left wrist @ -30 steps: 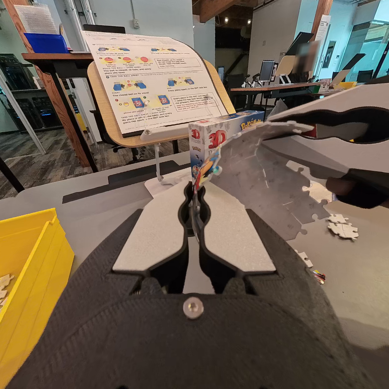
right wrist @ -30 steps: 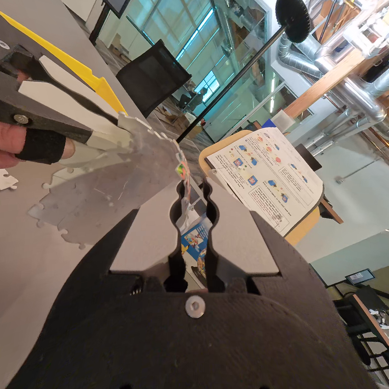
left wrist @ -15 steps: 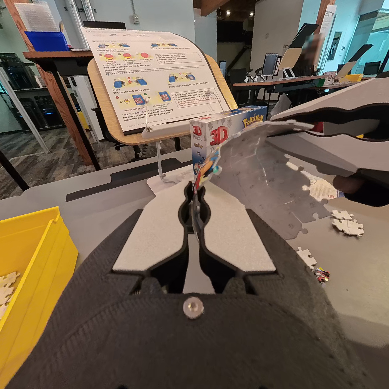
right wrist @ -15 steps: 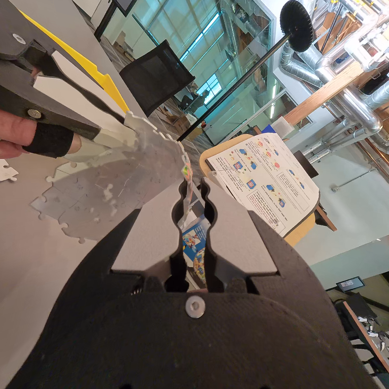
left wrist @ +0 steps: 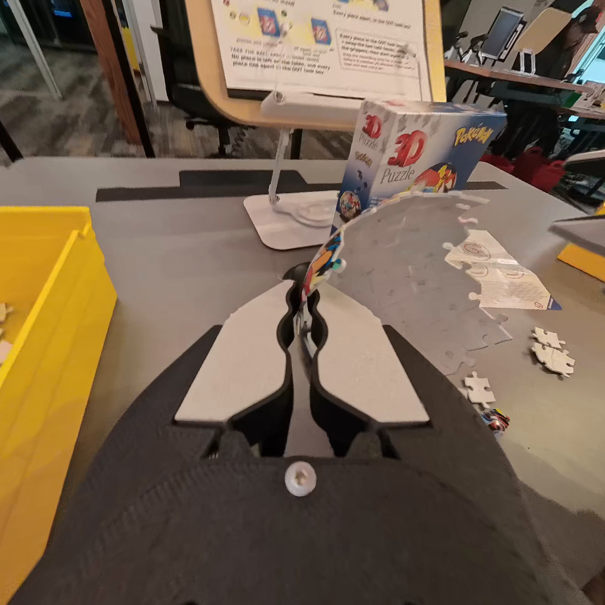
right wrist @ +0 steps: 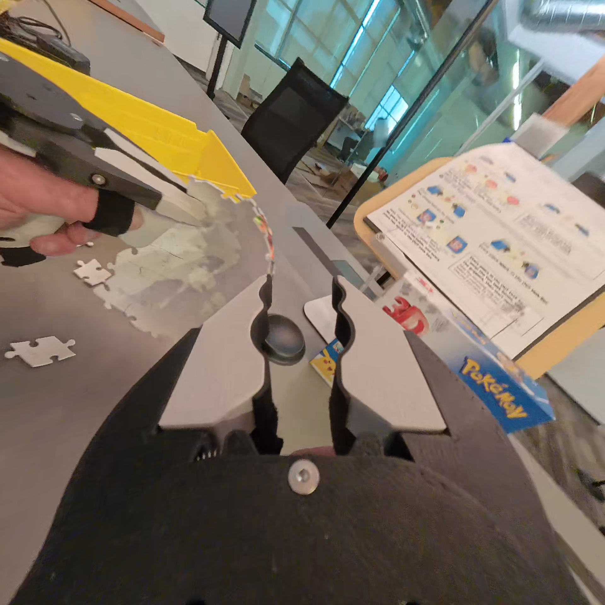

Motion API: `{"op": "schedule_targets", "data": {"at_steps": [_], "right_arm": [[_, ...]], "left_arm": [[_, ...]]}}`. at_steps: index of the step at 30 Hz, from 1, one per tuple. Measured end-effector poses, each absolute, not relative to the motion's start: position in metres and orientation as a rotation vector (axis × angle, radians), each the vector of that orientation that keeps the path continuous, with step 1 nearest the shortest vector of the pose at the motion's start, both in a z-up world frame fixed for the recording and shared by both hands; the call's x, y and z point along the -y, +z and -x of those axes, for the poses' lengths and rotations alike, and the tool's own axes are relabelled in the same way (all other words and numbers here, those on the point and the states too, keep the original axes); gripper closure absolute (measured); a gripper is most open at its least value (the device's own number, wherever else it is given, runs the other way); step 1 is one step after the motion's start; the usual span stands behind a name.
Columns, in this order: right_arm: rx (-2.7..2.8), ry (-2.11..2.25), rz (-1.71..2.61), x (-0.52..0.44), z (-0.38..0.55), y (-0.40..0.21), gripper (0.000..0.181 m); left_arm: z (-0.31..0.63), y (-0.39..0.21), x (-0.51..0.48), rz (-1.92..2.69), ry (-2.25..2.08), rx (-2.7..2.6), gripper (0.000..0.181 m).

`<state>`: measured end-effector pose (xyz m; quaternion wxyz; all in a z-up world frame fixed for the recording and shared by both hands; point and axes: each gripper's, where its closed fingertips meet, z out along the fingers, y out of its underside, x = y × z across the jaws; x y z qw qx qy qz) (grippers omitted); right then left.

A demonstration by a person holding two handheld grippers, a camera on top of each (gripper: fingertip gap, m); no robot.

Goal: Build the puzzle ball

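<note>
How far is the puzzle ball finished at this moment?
Done: a curved shell section is joined, roughly part of a ball. In hand: the left hand-held gripper is shut on its edge; the right hand-held gripper is open and empty. Left: loose pieces on the table, more in the yellow bin.

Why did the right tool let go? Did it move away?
Yes. The right tool now stands open and apart from the curved puzzle shell, which the left tool holds alone.

Both wrist views closely share the puzzle shell (left wrist: 409,278).
</note>
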<state>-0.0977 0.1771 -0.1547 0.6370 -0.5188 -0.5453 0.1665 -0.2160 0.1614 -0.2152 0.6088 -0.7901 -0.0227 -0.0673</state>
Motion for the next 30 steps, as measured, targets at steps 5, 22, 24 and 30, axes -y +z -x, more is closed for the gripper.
{"op": "schedule_targets", "data": {"at_steps": [5, 22, 24, 30], "right_arm": [[1.202, 0.384, 1.293, -0.198, 0.082, -0.166, 0.150], [1.267, 0.392, 1.446, -0.206, 0.086, -0.214, 0.152], [1.270, 0.397, 1.458, -0.207, 0.086, -0.218, 0.152], [1.278, 0.423, 1.515, -0.210, 0.085, -0.230, 0.151]], "left_arm": [[0.226, -0.243, -0.165, 1.940, -0.150, 0.089, 0.176], [0.229, -0.285, -0.165, 2.132, -0.095, 0.046, 0.175], [0.230, -0.285, -0.164, 2.135, -0.099, 0.047, 0.174], [0.230, -0.286, -0.161, 2.148, -0.117, 0.045, 0.168]]}}
